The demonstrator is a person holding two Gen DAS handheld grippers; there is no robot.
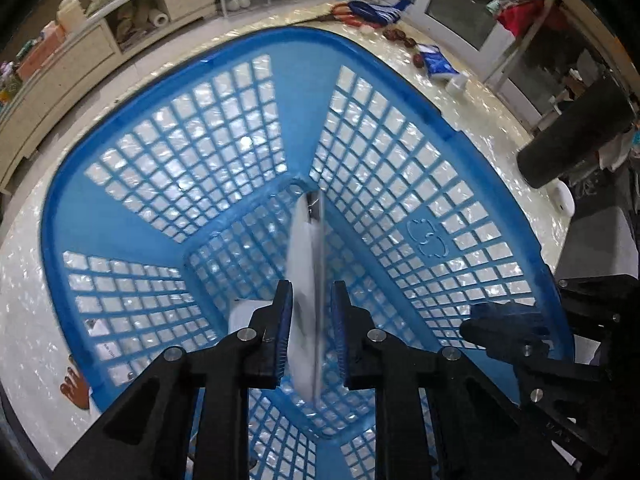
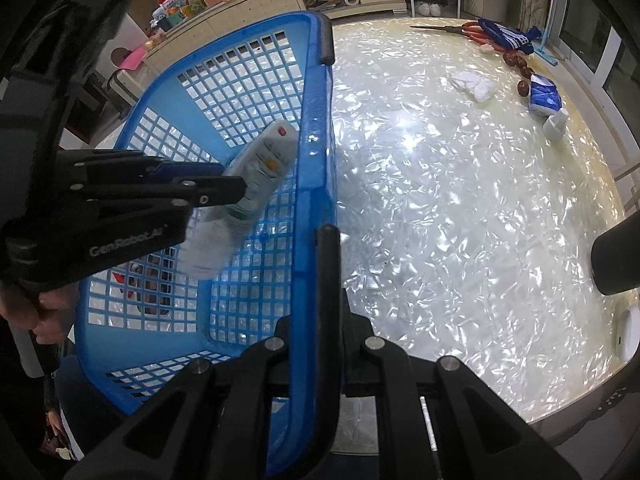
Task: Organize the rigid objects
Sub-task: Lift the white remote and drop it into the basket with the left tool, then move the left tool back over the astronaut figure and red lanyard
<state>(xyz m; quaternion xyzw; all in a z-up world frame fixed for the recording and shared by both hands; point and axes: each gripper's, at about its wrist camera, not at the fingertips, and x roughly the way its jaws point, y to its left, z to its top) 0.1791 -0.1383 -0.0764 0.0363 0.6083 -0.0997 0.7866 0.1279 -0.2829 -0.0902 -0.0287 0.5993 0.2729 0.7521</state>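
My left gripper (image 2: 224,188) is clamped on the white remote control (image 2: 256,176), nose-down inside the blue basket (image 1: 256,46), I judge to set it on the mesh floor. My right gripper (image 2: 334,280) pinches the basket's rim, likely steadying it on the table (image 2: 460,208).

A glossy, pearl-white round table (image 2: 460,220) carried a blue plastic lattice basket (image 2: 256,80), red-handled scissors (image 2: 468,30), a crumpled white cloth (image 2: 474,84) and a blue-and-white packet (image 2: 542,98).
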